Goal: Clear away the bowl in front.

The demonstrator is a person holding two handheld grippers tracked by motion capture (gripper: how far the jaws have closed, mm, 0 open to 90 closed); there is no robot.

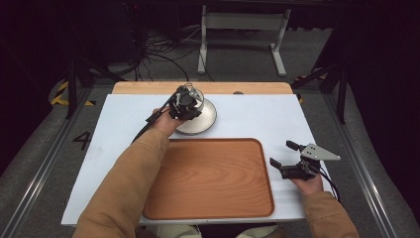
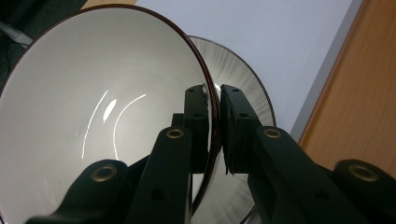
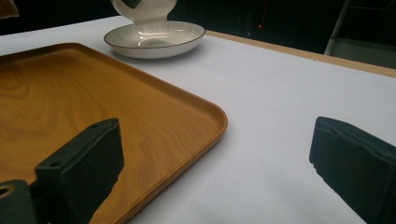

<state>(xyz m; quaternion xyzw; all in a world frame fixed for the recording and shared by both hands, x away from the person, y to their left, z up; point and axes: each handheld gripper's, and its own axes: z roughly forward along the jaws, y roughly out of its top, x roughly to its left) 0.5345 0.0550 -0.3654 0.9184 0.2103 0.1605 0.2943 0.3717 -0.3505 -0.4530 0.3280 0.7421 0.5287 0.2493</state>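
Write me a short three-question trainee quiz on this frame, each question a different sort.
1. True or false: the left tool is clamped on the rim of the bowl.
2. Multiple choice: the bowl is above A) the wooden tray, B) the plate, C) the bare table.
3. Fill in: the right tool stands ____, beside the tray's right edge.

Key: 1 true. 2 B. 3 open, holding nothing.

Glossy glazed bowl (image 2: 93,116), glossy plate (image 3: 154,39), smooth wood-grain tray (image 1: 213,178).
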